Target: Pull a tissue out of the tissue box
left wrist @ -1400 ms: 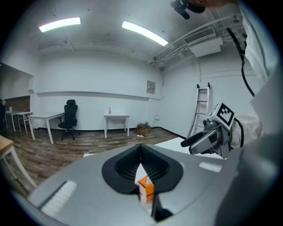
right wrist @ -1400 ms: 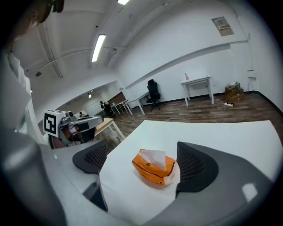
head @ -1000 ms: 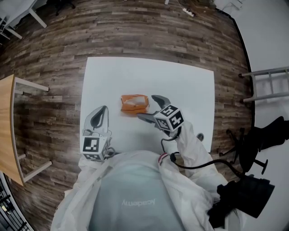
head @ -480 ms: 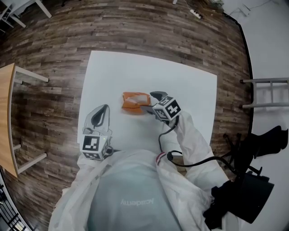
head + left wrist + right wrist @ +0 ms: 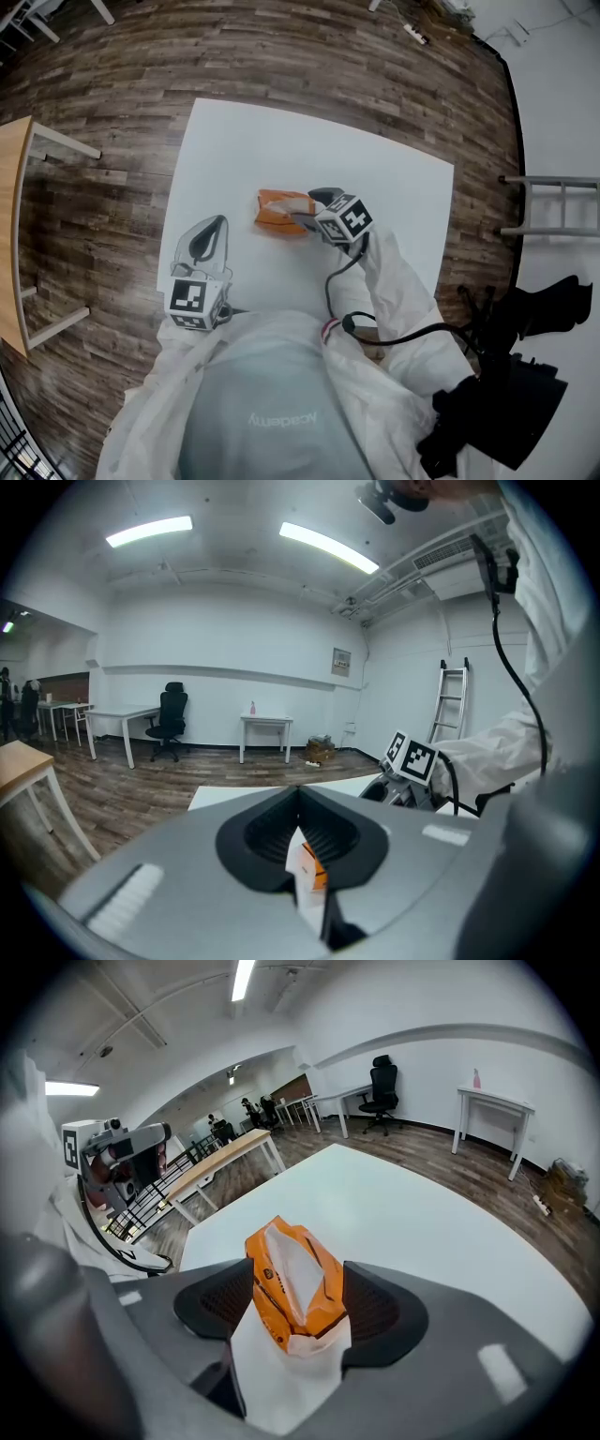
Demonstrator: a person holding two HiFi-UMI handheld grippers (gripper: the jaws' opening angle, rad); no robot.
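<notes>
White tabletop (image 5: 394, 178) below, the right hand-held gripper (image 5: 307, 206) straddles the orange tissue pack (image 5: 269, 1307), jaws half-open, just closing, nothing gripped yet; better to centre on the white tissue (image 5: 292, 1274) in the slit and pinch only that

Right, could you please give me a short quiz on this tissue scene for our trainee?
1. True or false: the tissue pack is blue.
2. Which tongs have the pack between their jaws? A left, B right, C neither.
3. What does the pack rest on?
Key: 1 false, it is orange. 2 B: the right tongs, whose jaws have just been closing and stand apart around it. 3 the white table.
</notes>
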